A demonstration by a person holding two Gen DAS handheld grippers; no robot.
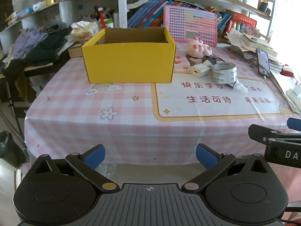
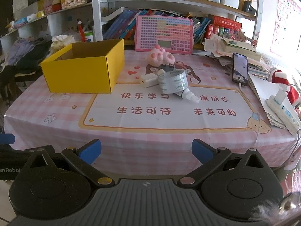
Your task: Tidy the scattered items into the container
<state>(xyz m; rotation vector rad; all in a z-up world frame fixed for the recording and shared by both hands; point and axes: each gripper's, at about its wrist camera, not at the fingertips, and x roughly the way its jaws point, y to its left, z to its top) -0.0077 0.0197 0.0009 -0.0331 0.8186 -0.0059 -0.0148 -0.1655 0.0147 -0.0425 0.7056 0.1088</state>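
Surroundings: a phone (image 2: 240, 69) was seen propped against a heap of papers at the right side of the table, a white power strip (image 2: 284, 114) lay on the right edge, and a pile of clothes (image 1: 35, 45) was noted off the left side. A pink keypad board (image 2: 164, 34) was leaned against the books behind.

Task items were found clustered right of the yellow box (image 1: 129, 62): a soft pink plush toy (image 2: 160, 56), a white charger block (image 2: 149, 80), a roll of clear tape (image 2: 173, 82) standing on edge, and a small white tube (image 2: 189, 96) lying just beside the roll, its tip toward the near edge. A dark grey item behind the charger could not be identified.

The box was open-topped cardboard, brown inside, square-cornered; nothing could be seen in it. The tablecloth (image 1: 131, 124) was a smooth pink check with a printed white panel.

The near half of the table was left bare. The left gripper (image 1: 150, 155) and right gripper (image 2: 146, 150) were both held before the front edge, blue pads spread wide, nothing between them.
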